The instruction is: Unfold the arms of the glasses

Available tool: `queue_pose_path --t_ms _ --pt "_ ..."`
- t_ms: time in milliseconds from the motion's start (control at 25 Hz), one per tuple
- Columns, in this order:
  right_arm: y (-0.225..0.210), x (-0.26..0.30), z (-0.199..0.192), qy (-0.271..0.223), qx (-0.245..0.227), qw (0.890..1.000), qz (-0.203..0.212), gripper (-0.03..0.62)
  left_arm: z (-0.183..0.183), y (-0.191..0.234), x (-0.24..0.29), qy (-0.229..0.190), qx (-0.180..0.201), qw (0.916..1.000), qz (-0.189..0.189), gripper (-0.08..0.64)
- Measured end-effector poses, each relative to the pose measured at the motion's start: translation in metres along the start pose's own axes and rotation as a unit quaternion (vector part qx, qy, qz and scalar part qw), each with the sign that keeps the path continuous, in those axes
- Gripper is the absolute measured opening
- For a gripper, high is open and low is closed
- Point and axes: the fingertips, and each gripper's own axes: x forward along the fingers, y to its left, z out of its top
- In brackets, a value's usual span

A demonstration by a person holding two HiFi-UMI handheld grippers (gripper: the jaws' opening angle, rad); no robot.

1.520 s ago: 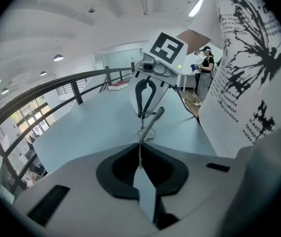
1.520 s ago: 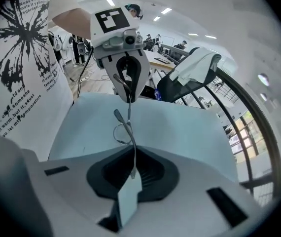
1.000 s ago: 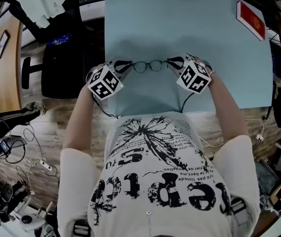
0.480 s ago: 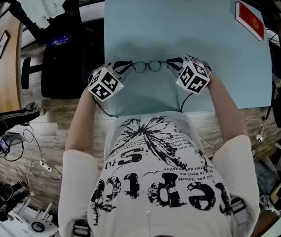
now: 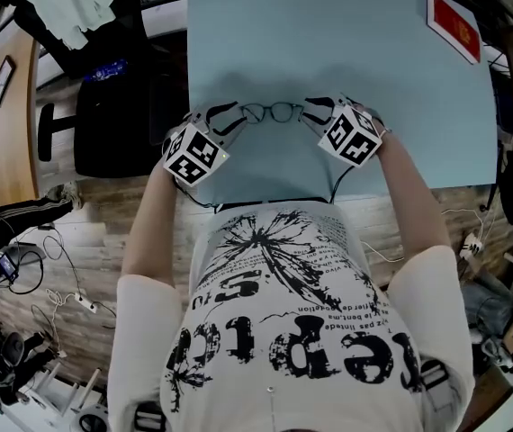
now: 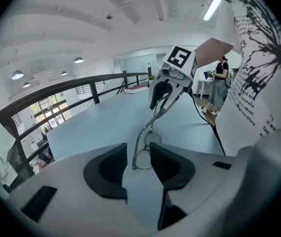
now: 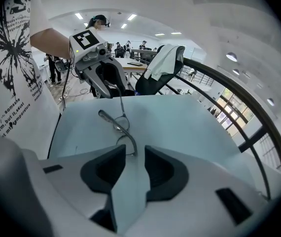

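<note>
Leftmost in the head view, a black chair [image 5: 112,106] stands at 9 o'clock of the pale blue table [image 5: 400,106], with white cloth [image 5: 76,3] draped at its 11 o'clock. Next comes the left gripper [image 5: 229,120], its marker cube [image 5: 193,154] at the 7 o'clock side, reaching in over the table's near edge. Its jaws have just been opening and now stand apart; in the left gripper view the left end of the glasses [image 5: 271,113] sits in the gap between the two dark pads, neither pad pressing on it.

The glasses lie on the table straight ahead of the person, at 12 o'clock from the chest, lenses side by side, the thin frame spanning from one gripper to the other. At their 3 o'clock is the right gripper [image 5: 316,112], marker cube [image 5: 351,136] at its 5 o'clock. Its jaws have also just been opening and are spread; the right gripper view shows the frame's right end in the gap, free of the pads, and one arm with a thicker tip running off toward 10 o'clock. Farthest right, a red card [image 5: 454,27] lies at the table's 1 o'clock corner.
</note>
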Motion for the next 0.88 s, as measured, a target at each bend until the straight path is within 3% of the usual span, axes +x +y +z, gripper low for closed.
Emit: queue_pose_path --t_ms 240,440,600,880 --pt "0.008 -0.016 -0.004 -0.007 0.038 0.999 -0.029 0.127 0.008 -0.003 -0.023 -0.04 -0.025 0.9985 0.028 0.146" --pt "0.004 -0.053 0.004 -0.044 0.087 0.989 -0.112 0.052 0.052 -0.009 -0.057 -0.122 -0.039 0.9891 0.073 0.093" --pt "0.0 -0.08 0.033 -0.119 0.138 0.967 -0.176 0.016 0.08 -0.005 -0.085 -0.175 -0.043 0.9771 0.113 0.041" --pt "-0.01 -0.14 0.095 -0.26 0.163 0.916 -0.258 0.011 0.122 0.006 -0.128 -0.23 -0.05 0.9537 0.187 0.025"
